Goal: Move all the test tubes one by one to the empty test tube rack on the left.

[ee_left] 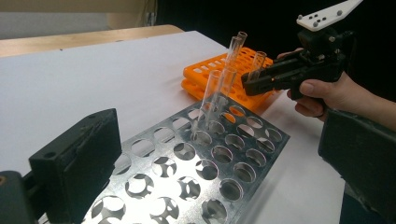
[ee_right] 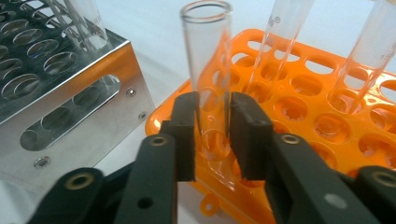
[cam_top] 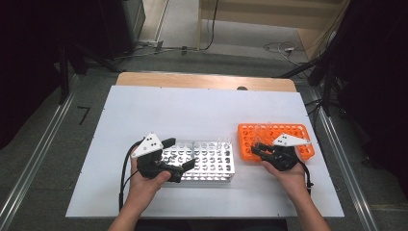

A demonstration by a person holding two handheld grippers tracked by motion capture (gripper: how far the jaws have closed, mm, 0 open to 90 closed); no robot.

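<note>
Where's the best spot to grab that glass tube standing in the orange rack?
Grip the glass tube on its bare wall just above the orange rack, coming in level from the rack's near edge. It stands upright and round, so pads on opposite sides hold it, as the right gripper does.

Clear, glossy glass test tube (ee_right: 208, 60) between matt black plastic claw (ee_right: 212, 135) pads. Shiny orange plastic rack (ee_right: 327, 116). Brushed, reflective metal rack (ee_left: 196, 172). Smooth matt white sheet (cam_top: 192, 110) covers the wooden desk (cam_top: 202, 80).
</note>
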